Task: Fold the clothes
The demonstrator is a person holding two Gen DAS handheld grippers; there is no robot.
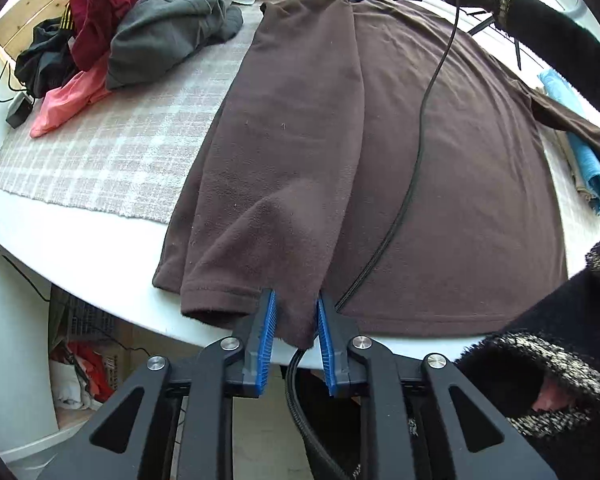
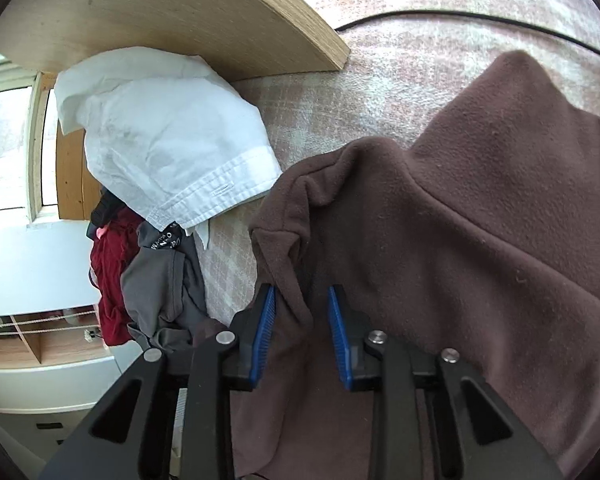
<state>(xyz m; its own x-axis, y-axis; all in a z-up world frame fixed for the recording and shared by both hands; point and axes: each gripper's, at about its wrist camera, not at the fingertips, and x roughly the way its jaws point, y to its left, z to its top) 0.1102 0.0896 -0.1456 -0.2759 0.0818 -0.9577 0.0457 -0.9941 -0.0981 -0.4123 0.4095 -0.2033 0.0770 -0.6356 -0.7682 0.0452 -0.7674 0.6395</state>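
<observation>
Blue-padded left gripper [image 1: 294, 312] at the bottom of the left wrist view, jaws parted around the hem corner of a brown fleece top [image 1: 440, 152], cloth between the pads but apparently not pinched. Spread flat on a checked cloth [image 1: 112, 140] over a white table [image 1: 32, 236], long axis running away from the jaws toward the far collar end. Left sleeve [image 1: 300, 120] already folded lengthwise over the body. Black cable [image 1: 420, 136] trailing across the fleece. Heap of unfolded garments, grey, dark red and pink [image 1: 120, 36], well apart at far left. At the far end, a hand with the second tool near the collar.

Right gripper [image 2: 302, 312] in the right wrist view, jaws likewise parted, a bunched ridge of the same fleece [image 2: 480, 220] standing between the pads, touching the left one only. White garment [image 2: 168, 136] just beyond, under a wooden board [image 2: 180, 12].

Judged: one lengthwise fold set down, both ends let go; opposite sleeve likely next, lying nearer the right hand's side.
</observation>
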